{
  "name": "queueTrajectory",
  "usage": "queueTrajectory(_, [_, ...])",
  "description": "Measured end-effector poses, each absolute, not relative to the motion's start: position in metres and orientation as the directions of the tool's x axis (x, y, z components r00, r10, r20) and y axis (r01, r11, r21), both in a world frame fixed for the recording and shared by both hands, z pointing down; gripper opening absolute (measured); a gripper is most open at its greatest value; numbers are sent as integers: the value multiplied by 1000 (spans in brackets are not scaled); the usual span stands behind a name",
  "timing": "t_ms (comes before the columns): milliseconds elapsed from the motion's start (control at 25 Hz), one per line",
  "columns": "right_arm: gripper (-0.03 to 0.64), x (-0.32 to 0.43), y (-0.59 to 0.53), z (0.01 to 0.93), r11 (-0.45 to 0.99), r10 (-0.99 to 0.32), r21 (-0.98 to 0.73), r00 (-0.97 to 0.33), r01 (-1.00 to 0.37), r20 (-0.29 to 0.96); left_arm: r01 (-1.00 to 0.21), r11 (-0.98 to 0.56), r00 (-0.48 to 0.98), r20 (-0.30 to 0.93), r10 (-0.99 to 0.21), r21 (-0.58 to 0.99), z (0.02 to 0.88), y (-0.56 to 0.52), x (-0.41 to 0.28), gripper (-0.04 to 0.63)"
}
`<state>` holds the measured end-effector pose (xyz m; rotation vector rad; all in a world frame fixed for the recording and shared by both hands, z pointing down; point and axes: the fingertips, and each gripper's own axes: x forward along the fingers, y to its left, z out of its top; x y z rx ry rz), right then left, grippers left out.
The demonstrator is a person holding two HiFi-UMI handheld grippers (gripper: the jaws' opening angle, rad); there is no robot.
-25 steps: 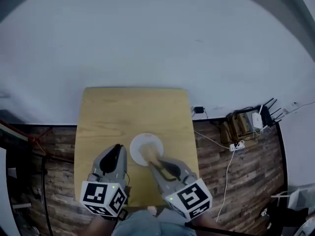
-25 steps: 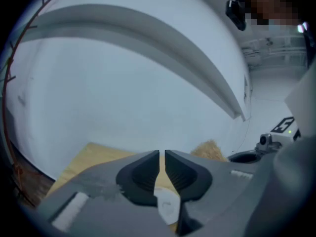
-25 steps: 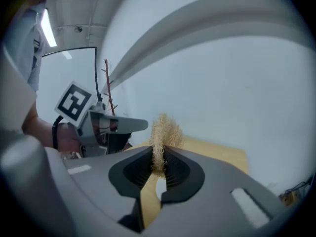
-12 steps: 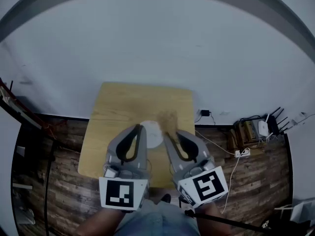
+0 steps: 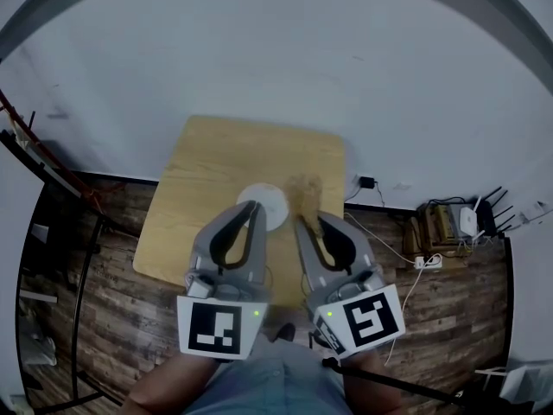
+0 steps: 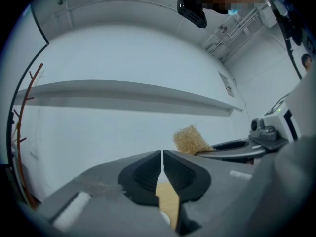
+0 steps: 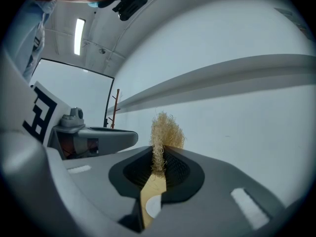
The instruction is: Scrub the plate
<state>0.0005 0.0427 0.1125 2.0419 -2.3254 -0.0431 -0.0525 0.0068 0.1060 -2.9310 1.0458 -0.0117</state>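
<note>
- Although the task concerns the small round white plate (image 5: 273, 202), neither tool has hold of it now. It lies flat on the light wooden table (image 5: 207, 167), below the tips of both grippers. It is partly under the tip of the left gripper (image 5: 257, 207) and just to the left of the right gripper (image 5: 304, 223).
- The left gripper has its jaws together with nothing between them; through the thin slit we see only the table below.
- The right gripper is clamped on the tan fibrous scrubbing pad (image 7: 167, 130), which stands out beyond its tips as a loose tuft.
- We judge the plate to be stiff, smooth and rather light. If it is ceramic it can chip or break, but we cannot tell the material. Being light and smooth, it will probably slide on the wood when the pad pushes it sideways.
- The best place to take it, in our opinion, is the rim on the side nearest the left gripper, with one jaw above the edge and one under it. Another way is to press down on that rim, so that the centre is free for the pad.
- The pad looks soft and springy, so we expect it to bend and flatten under pressure. It is gripped at its lower part, which leaves the free tuft for rubbing.
</note>
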Motion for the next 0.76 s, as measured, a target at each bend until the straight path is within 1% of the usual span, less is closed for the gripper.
queueTrajectory(760, [43, 20, 17, 124, 119, -993, 43, -118, -992, 27, -610, -792, 792, 10, -610, -27, 116, -21, -28, 35])
